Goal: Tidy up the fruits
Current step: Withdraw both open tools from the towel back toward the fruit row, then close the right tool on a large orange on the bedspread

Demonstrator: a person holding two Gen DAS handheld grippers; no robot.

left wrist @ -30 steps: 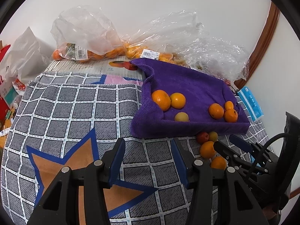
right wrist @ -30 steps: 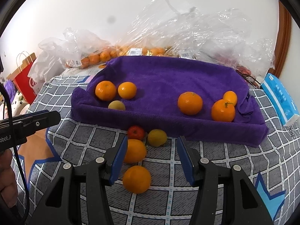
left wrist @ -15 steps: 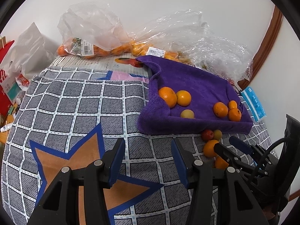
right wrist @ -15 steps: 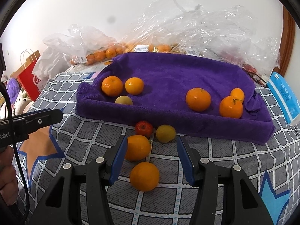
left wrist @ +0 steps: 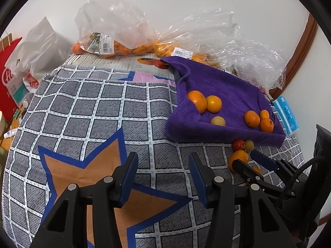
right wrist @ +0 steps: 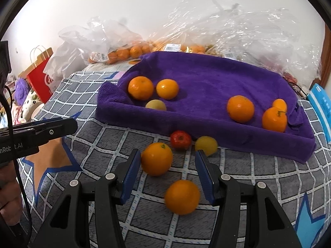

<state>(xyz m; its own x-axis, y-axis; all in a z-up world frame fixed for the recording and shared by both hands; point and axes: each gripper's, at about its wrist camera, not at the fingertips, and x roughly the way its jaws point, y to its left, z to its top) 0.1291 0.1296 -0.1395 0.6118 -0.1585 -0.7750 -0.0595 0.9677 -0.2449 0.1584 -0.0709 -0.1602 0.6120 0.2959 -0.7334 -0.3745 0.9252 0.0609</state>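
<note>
A purple towel (right wrist: pixel 206 76) shaped like a tray holds several oranges, among them one at the left (right wrist: pixel 140 87) and one at the right (right wrist: pixel 240 108), plus a pale yellow fruit (right wrist: pixel 155 105). In front of it on the checked cloth lie a red fruit (right wrist: pixel 180 139), a yellow fruit (right wrist: pixel 206 144) and two oranges. My right gripper (right wrist: pixel 168 161) is open just above them. The near orange (right wrist: pixel 182 196) lies between its fingers, untouched, and the other orange (right wrist: pixel 156 158) is by the left finger. My left gripper (left wrist: pixel 163 165) is open and empty over the star pattern, left of the towel (left wrist: pixel 217 95).
Clear plastic bags of oranges (left wrist: pixel 107 41) are piled against the wall behind the towel. A red paper bag (right wrist: pixel 41 76) stands off the left edge, and a blue packet (left wrist: pixel 286 114) lies at the right. The checked cloth (left wrist: pixel 82 107) stretches left of the towel.
The right gripper has turned a little, so the loose oranges now sit further right between its fingers. The left gripper has hardly moved.
</note>
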